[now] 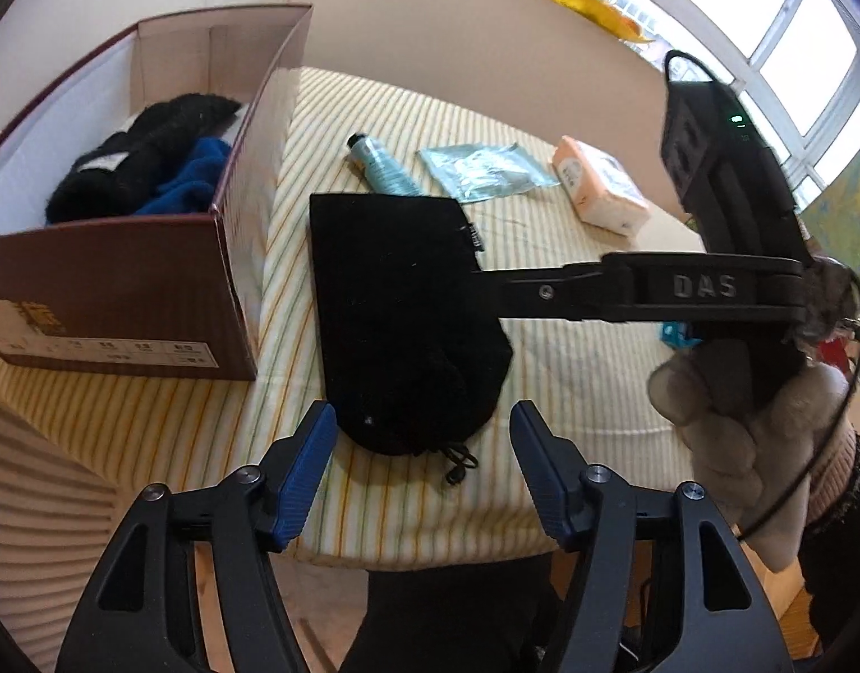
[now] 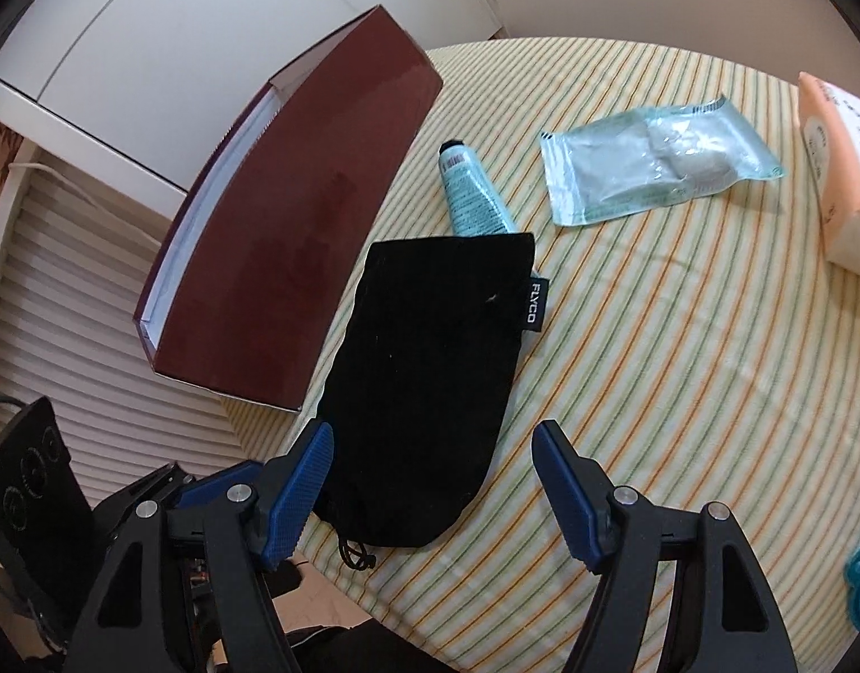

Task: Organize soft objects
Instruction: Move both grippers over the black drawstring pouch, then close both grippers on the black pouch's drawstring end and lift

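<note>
Striped tablecloth point(image 1: 570, 381); box's point(image 1: 149, 280) dark contents point(image 1: 149, 168) from left wrist only.

Black pouch point(image 2: 424, 387): matt velvety cloth. Box point(image 2: 295, 247): glossy maroon cardboard. Tablecloth point(image 2: 682, 392): soft striped fabric. Sachet point(image 2: 654, 168): shiny plastic film.

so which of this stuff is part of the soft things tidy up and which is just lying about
For the job:
black drawstring pouch
brown cardboard box
black and blue soft items in the box

Just lying about:
teal tube
clear sachet
orange tissue pack
</note>
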The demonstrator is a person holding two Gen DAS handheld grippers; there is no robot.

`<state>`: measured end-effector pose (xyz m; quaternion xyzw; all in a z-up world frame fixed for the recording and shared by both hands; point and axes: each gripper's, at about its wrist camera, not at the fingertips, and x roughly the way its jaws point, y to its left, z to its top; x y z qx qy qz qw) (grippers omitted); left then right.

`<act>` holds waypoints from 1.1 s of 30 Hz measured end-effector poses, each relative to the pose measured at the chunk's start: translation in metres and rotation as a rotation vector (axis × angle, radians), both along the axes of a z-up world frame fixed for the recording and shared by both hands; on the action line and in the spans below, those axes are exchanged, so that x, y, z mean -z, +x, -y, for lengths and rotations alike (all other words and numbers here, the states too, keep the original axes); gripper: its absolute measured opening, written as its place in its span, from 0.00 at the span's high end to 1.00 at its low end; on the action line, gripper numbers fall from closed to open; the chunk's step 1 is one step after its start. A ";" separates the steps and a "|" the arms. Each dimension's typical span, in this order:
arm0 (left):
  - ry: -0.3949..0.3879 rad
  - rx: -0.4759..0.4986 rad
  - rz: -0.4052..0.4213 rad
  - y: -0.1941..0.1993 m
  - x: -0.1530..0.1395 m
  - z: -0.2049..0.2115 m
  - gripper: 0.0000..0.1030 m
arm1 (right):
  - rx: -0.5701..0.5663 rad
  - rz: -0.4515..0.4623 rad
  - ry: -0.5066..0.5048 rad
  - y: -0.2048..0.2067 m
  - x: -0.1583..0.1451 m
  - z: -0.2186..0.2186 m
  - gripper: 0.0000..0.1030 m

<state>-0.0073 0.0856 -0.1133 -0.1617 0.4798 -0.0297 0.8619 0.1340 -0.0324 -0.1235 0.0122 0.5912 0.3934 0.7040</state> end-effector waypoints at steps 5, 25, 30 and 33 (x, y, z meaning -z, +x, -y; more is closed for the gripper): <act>0.001 0.001 -0.022 0.009 0.013 0.000 0.38 | -0.010 -0.015 -0.005 0.000 0.007 -0.008 0.32; 0.012 -0.005 0.017 0.021 0.025 0.001 0.48 | -0.058 0.023 -0.005 -0.011 0.015 -0.037 0.59; 0.017 -0.006 0.024 0.020 0.021 0.002 0.53 | -0.047 0.033 -0.002 -0.014 0.013 -0.034 0.64; 0.008 -0.001 0.035 0.018 0.016 0.003 0.55 | -0.045 0.043 -0.003 -0.015 0.010 -0.032 0.65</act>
